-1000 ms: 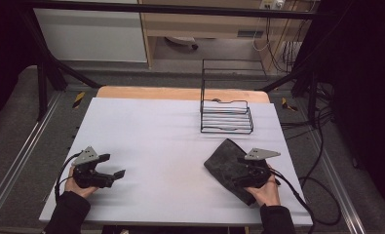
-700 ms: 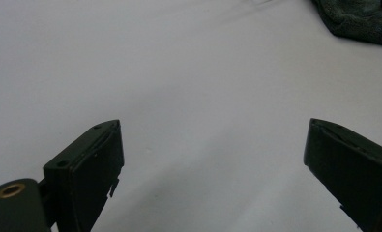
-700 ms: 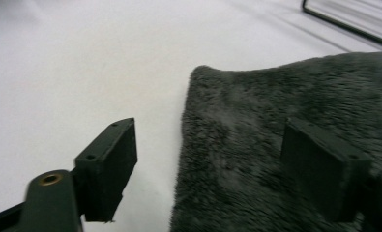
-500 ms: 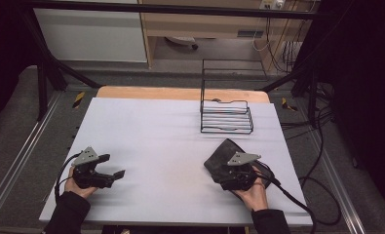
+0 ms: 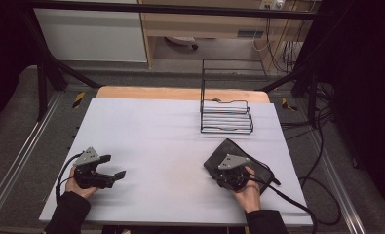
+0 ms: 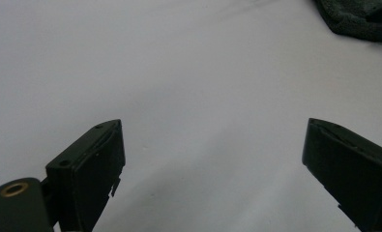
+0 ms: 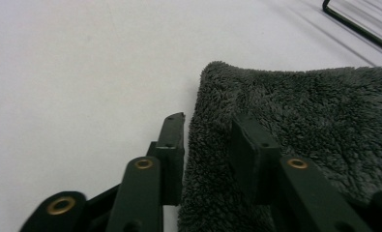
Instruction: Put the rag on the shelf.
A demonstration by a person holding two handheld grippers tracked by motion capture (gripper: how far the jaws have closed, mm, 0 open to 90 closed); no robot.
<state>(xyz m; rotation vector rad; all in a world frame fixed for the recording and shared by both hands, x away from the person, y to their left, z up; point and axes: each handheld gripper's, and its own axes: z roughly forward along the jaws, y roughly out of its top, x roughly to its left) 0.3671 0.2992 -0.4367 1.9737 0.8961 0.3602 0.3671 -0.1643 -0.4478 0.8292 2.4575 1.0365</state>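
A dark grey fluffy towel [image 5: 265,171] lies flat on the white table [image 5: 156,126] at the front right. My right gripper [image 5: 219,170] is down at the towel's left edge. In the right gripper view the towel [image 7: 314,111] has one jaw on the bare table beside its edge and the other jaw on top of it. The right gripper [image 7: 208,135] has just been closing, with the towel's edge between its jaws, flat and not pinched. My left gripper [image 5: 114,165] rests at the front left, open and empty [image 6: 213,159], with the towel [image 6: 358,19] far off.
A black wire rack [image 5: 226,117] stands at the back right of the table, just beyond the towel; its edge [image 7: 358,24] shows in the right gripper view. Cables hang off the table's right side.
My right gripper has slid left across the towel to its left edge and sunk a little, and its jaws have narrowed. The left gripper has stayed still.
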